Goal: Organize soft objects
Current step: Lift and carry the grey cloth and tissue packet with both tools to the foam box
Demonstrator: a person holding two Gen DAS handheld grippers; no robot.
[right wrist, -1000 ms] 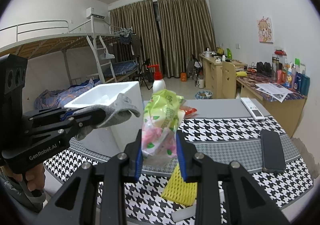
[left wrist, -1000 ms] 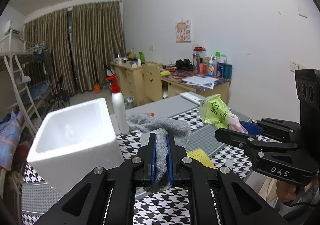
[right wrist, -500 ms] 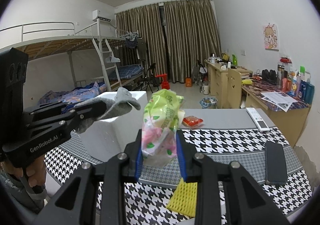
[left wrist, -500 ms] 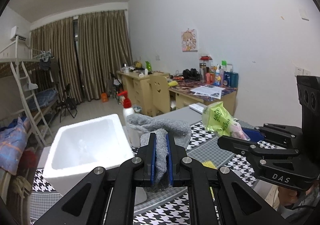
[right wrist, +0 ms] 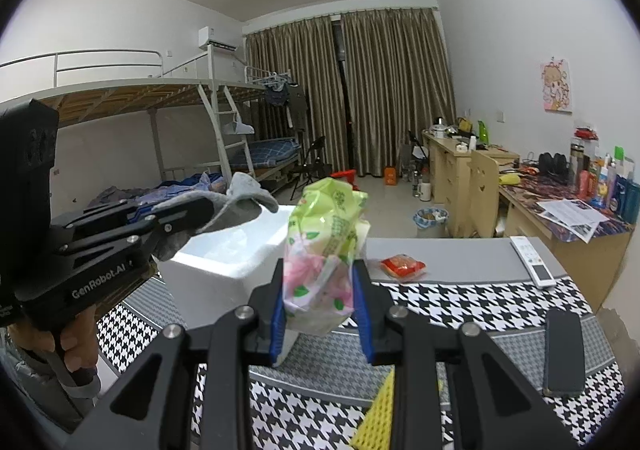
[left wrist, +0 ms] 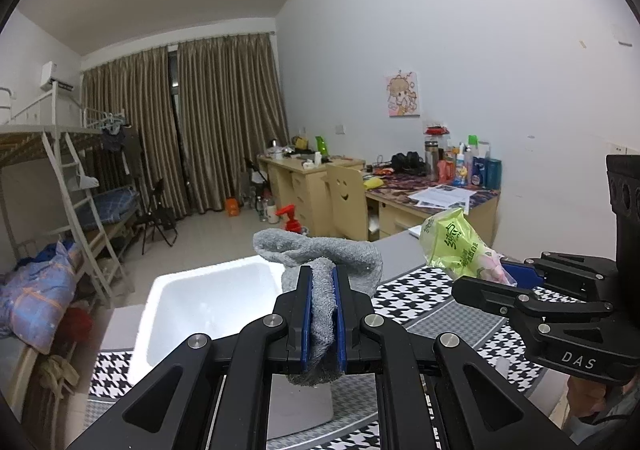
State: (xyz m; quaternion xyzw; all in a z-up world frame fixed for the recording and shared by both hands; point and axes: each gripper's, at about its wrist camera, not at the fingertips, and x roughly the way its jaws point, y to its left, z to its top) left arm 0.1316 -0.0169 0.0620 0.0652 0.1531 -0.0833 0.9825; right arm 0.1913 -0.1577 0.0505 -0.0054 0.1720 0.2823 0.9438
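My left gripper (left wrist: 320,316) is shut on a grey towel (left wrist: 320,258) and holds it in the air over the near edge of a white foam box (left wrist: 208,306). The towel also shows in the right wrist view (right wrist: 240,198), at the left gripper's tips above the box (right wrist: 236,254). My right gripper (right wrist: 320,314) is shut on a green and pink plastic pack (right wrist: 326,246), held above the table to the right of the box. The pack shows in the left wrist view (left wrist: 460,246) at the right gripper's tips.
The table has a houndstooth cloth (right wrist: 460,302). On it lie a red packet (right wrist: 402,266), a white remote (right wrist: 532,260), a black phone (right wrist: 564,350) and a yellow foam net (right wrist: 376,422). A red-capped spray bottle (left wrist: 290,218) stands behind the box.
Both grippers have risen with their loads. The left gripper has carried the towel up and toward the foam box, which now lies lower in its view.
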